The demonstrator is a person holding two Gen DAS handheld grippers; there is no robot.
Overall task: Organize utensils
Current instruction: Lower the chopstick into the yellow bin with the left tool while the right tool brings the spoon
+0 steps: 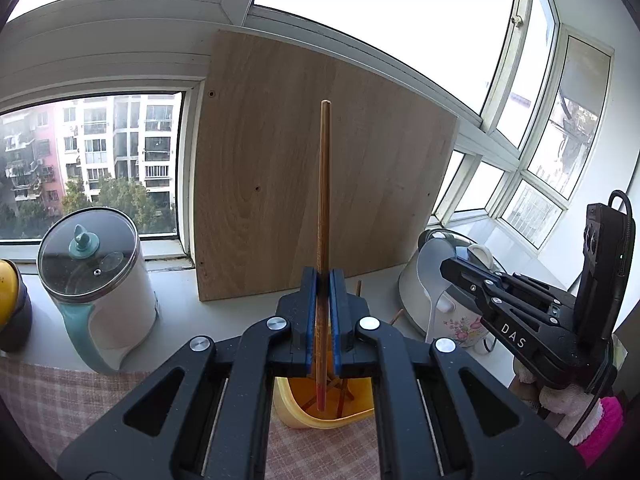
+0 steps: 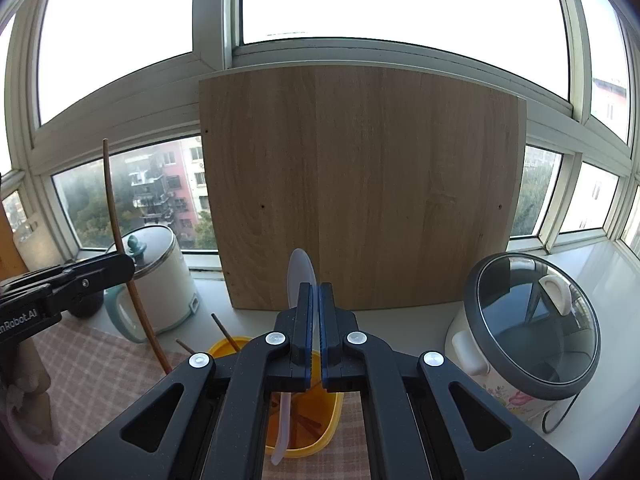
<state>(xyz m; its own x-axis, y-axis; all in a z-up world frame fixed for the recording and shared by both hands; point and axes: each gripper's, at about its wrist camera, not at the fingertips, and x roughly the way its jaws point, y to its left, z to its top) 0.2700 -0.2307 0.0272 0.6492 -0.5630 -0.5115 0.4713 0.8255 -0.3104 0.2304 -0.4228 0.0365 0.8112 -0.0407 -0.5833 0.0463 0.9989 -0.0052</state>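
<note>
Yellow cup is the landmark here. Judging by what's in it, a few chopsticks already sit inside, so prob past halfway. Left hand-held gripper is clamped on a wooden chopstick, upright, tip just over the cup's mouth. Right hand-held gripper pinches a white plastic spoon, handle end down at the cup. Both still need dropping in.

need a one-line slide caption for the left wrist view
Left gripper holds a wooden chopstick upright above the yellow utensil holder, right gripper alongside.
</note>
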